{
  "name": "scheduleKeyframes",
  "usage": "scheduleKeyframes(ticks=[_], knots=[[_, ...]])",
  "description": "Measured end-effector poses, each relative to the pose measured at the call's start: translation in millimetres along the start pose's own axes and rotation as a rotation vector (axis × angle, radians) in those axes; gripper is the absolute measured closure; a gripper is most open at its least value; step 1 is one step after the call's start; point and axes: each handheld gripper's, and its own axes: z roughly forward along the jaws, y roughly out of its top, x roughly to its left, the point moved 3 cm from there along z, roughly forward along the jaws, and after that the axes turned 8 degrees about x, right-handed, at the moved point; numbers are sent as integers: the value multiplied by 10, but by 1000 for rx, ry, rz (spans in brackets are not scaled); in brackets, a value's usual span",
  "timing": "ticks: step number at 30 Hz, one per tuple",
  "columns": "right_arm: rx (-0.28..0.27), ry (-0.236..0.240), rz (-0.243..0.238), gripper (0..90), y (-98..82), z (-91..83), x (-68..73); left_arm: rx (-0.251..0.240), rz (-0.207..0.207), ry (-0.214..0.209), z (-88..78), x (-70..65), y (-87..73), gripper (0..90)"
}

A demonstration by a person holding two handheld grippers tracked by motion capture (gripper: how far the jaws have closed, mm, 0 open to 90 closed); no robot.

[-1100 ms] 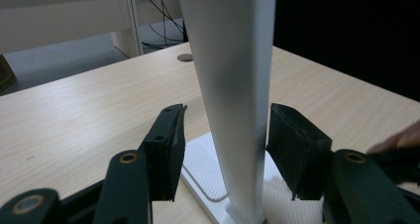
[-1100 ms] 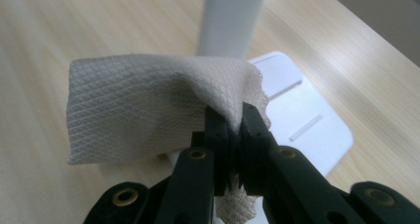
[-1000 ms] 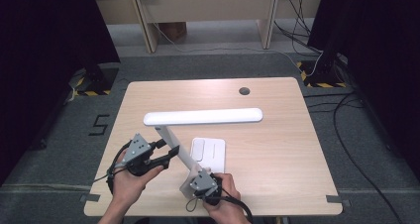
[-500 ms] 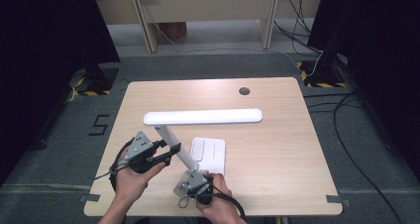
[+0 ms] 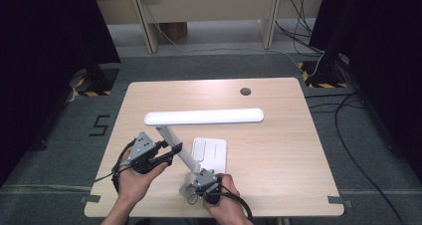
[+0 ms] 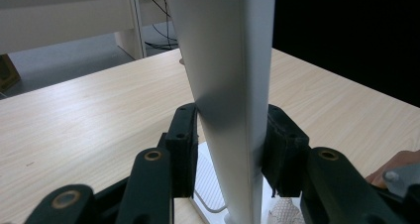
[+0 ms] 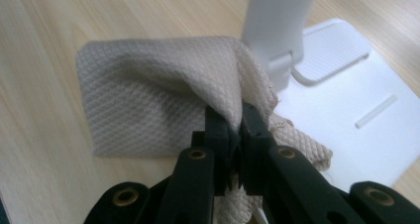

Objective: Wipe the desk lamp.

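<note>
The wooden desk (image 5: 278,150) carries a white desk lamp. Its long light bar (image 5: 204,117) lies level across the middle of the desk, well short of the dark round hole (image 5: 245,91) near the far edge. From the bar's left end the lamp's slanted arm (image 5: 175,148) runs down toward the person and meets the flat white base (image 5: 216,153), which sits flat on the desk near the front edge.

The left tool (image 5: 169,153) comes in from the left side and its jaws have just been closing in on the slanted arm; in the left gripper view the arm (image 6: 233,100) stands between the two black pads, which now press against its sides.

The right tool (image 5: 201,181) sits at the front corner of the base, jaws drawn together on a small beige woven cloth (image 7: 158,95). In the right gripper view the cloth bunches up between the pads and drapes against the foot of the arm, partly on the desk and partly over the base's (image 7: 366,135) edge.
</note>
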Motion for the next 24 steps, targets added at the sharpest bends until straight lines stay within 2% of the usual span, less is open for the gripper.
scheduleKeyframes(ticks=[1, 3, 4, 8, 11, 13, 16, 17, 21, 24], knots=[[1, -2, -11, 858, -22, -7, -22, -1, 0, 1, 1, -3, 0, 608], [7, -3, 3, 858, -74, -27, -54, -1, 3, 3, 1, -7, -2, 608], [13, 12, 39, 858, -103, -35, -52, -2, 2, 3, 2, -7, -3, 608], [13, -1, 39, 858, -165, -67, -136, -1, 3, 5, 1, -8, -1, 608], [21, 12, 69, 858, -206, -96, -174, -1, 4, 7, 3, -10, 1, 608], [26, 9, 85, 858, -241, -110, -210, 0, 5, 7, 1, -9, -1, 608], [31, -17, 80, 859, -297, -134, -272, -1, 6, 8, 1, -10, -1, 608], [37, -11, 96, 859, -320, -142, -275, -1, 7, 9, 1, -10, -1, 607], [36, -23, 97, 859, -403, -177, -338, 0, 6, 9, 1, -11, 0, 608], [43, -30, 120, 859, -472, -200, -386, -2, 5, 9, 2, -10, -1, 608]])
